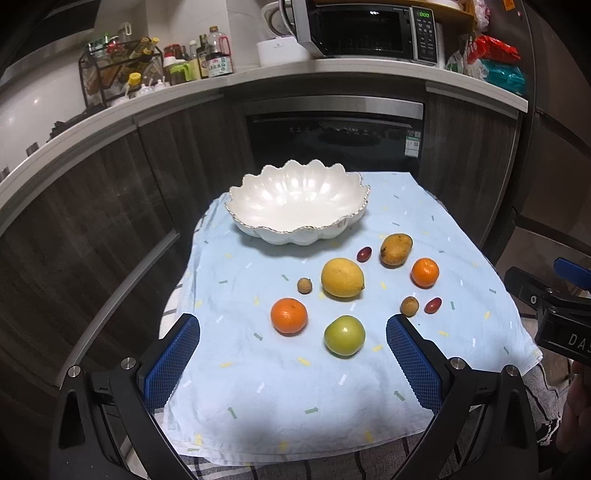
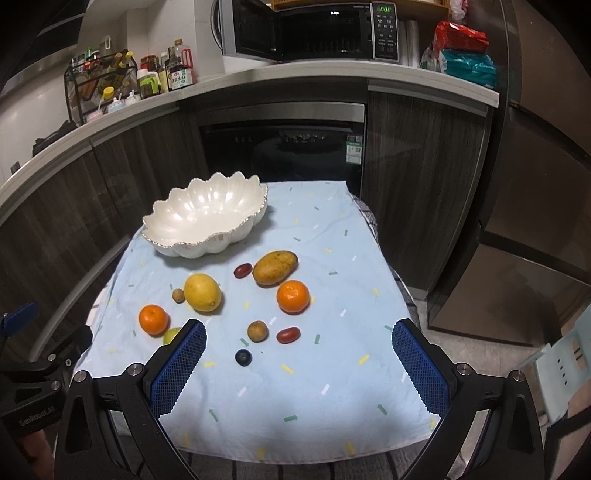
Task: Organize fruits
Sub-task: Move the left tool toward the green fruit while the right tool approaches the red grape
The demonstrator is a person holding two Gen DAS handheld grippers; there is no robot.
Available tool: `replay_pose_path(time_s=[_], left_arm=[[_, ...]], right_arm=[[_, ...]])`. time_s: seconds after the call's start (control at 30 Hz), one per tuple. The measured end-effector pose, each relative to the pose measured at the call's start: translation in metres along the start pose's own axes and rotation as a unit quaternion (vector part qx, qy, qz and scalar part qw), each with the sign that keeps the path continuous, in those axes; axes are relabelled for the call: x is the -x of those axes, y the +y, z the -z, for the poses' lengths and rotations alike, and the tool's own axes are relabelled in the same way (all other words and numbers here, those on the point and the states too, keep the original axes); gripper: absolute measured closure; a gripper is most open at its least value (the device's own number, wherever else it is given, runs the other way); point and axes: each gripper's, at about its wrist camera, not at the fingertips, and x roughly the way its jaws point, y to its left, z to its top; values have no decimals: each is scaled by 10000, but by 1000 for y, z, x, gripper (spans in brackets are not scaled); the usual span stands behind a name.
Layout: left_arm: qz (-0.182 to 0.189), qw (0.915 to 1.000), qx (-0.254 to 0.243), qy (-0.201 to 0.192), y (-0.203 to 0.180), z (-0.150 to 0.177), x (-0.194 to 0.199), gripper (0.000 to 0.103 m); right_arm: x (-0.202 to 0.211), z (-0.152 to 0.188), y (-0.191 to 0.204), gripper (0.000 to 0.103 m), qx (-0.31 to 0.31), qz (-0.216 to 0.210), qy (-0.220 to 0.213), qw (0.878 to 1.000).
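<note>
An empty white scalloped bowl [image 1: 295,201] [image 2: 207,218] stands at the far side of a light blue cloth [image 1: 258,387]. In front of it lie a lemon [image 1: 342,277], a mango [image 1: 396,249], two oranges [image 1: 289,316] [image 1: 425,272], a green fruit [image 1: 344,335], two small brown fruits [image 1: 304,285] [image 1: 409,306], two red grapes [image 1: 364,253] [image 1: 432,305] and a dark berry [image 2: 243,357]. My left gripper [image 1: 293,363] is open and empty, just short of the green fruit. My right gripper [image 2: 299,367] is open and empty, near the berry.
The cloth covers a small table [image 2: 258,465] in front of dark kitchen cabinets and an oven [image 1: 332,140]. A counter behind holds bottles [image 1: 207,59] and a microwave [image 1: 362,31]. A pale chair [image 2: 565,369] stands at the right.
</note>
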Motion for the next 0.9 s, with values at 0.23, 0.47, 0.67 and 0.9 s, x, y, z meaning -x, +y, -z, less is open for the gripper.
replay_pose_path(time_s=[0.23, 0.47, 0.67, 0.9], left_arm=[[12, 9999, -121, 113, -8, 0, -18, 0], [106, 9993, -285, 223, -19, 2, -38, 0], [240, 9983, -418, 326, -27, 5, -58, 2], [324, 9968, -612, 386, -39, 11, -76, 6]], right_arm=[[-18, 0, 1, 1, 92, -41, 118, 9999], [-38, 2, 1, 1, 250, -70, 216, 9994], [-56, 6, 0, 1, 368, -40, 319, 9988], [-76, 10, 3, 4, 620, -60, 317, 9976]])
